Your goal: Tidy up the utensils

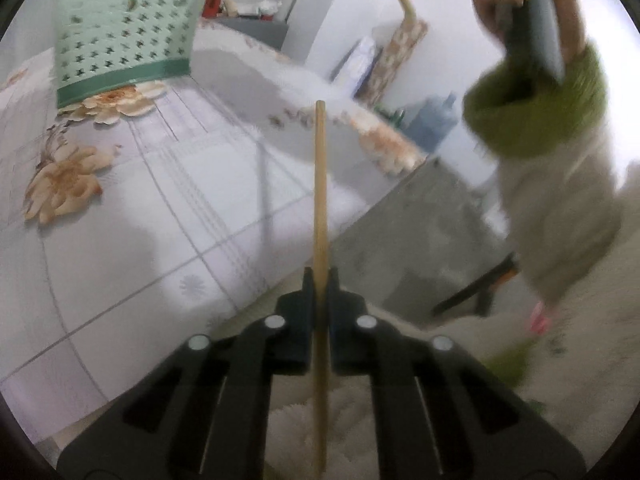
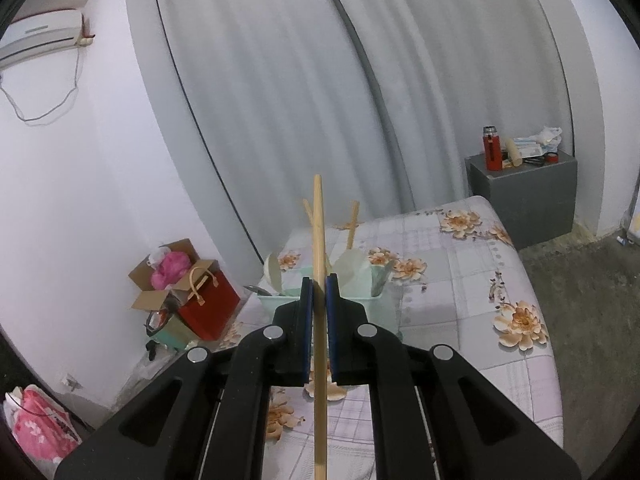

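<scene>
My left gripper (image 1: 320,276) is shut on a thin wooden chopstick (image 1: 320,184) that runs straight out between its pads, above the edge of the floral-cloth table (image 1: 140,200). A mint green perforated basket (image 1: 124,36) stands at the far left of that table. My right gripper (image 2: 319,284) is shut on a second wooden chopstick (image 2: 319,224), just in front of and above the same basket (image 2: 384,312). The basket holds two upright chopsticks (image 2: 352,224), white spoons (image 2: 274,270) and a metal spoon (image 2: 256,290). In the left wrist view a hand (image 1: 504,0) with a green cuff (image 1: 536,108) holds the other gripper at upper right.
A grey cabinet (image 2: 524,196) with a red flask (image 2: 492,148) stands beyond the table's far right corner. A red bag (image 2: 204,304) and an open cardboard box (image 2: 160,276) sit on the floor at the left. Grey curtains hang behind.
</scene>
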`<state>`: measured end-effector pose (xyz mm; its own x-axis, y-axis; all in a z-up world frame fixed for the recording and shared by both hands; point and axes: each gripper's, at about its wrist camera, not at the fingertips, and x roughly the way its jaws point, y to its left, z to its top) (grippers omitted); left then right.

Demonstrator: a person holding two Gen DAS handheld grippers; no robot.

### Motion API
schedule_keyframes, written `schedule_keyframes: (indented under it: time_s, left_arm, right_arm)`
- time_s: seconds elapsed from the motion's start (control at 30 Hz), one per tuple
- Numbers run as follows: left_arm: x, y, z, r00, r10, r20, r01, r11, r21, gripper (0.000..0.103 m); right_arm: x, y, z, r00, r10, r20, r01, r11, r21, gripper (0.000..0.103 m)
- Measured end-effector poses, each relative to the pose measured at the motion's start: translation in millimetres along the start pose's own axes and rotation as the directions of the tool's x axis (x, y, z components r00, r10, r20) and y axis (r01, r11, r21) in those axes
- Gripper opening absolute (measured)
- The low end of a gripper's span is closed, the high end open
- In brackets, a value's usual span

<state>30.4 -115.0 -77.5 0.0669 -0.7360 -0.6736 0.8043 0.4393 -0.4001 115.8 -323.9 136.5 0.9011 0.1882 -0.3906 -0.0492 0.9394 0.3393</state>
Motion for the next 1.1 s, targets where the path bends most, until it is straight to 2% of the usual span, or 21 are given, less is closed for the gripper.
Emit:
schedule_keyframes:
  time_s: [0.1, 0.2, 0.3, 0.4, 0.53, 0.7, 0.83, 1.0, 1.1]
  left_arm:
    - [-27, 13, -1, 0.994, -0.035, 0.1, 0.044, 0.995, -0.09, 0.004]
    - [-50, 26, -5, 0.98, -0.008, 0.198, 0.042, 0.985, -0.166, 0.004]
    - [-74, 44, -11, 0.949, 0.034, 0.312, 0.056, 0.96, -0.275, 0.004]
    - [-93, 61, -17, 0.913, 0.12, 0.39, 0.031, 0.932, -0.361, 0.004]
    - [-110, 76, -23, 0.877, 0.202, 0.437, 0.005, 0.904, -0.428, 0.004]
    - [-126, 86, -30, 0.834, 0.277, 0.478, -0.015, 0.876, -0.482, 0.004]
    - [-132, 86, -33, 0.814, 0.307, 0.492, -0.034, 0.872, -0.488, 0.004]
    - [-141, 86, -35, 0.799, 0.338, 0.497, -0.064, 0.87, -0.489, 0.005]
    - [-145, 86, -37, 0.79, 0.356, 0.498, -0.08, 0.867, -0.492, 0.004]
  right_arm:
    - [2, 7, 3, 1.0, 0.026, -0.001, -0.026, 1.0, -0.007, 0.007]
    - [8, 14, 8, 0.998, 0.057, 0.007, -0.057, 0.998, -0.011, 0.007]
    - [19, 26, 18, 0.995, 0.099, 0.025, -0.098, 0.995, -0.023, 0.007]
    - [40, 43, 30, 0.991, 0.125, 0.046, -0.123, 0.991, -0.056, 0.007]
    - [63, 63, 47, 0.987, 0.116, 0.111, -0.103, 0.988, -0.114, 0.007]
    - [94, 75, 66, 0.974, 0.105, 0.202, -0.08, 0.989, -0.127, 0.007]
    - [126, 84, 78, 0.954, 0.035, 0.297, 0.013, 0.987, -0.158, 0.007]
    - [159, 82, 91, 0.936, -0.029, 0.35, 0.077, 0.989, -0.123, 0.007]
    - [181, 82, 84, 0.929, -0.094, 0.359, 0.146, 0.982, -0.123, 0.007]
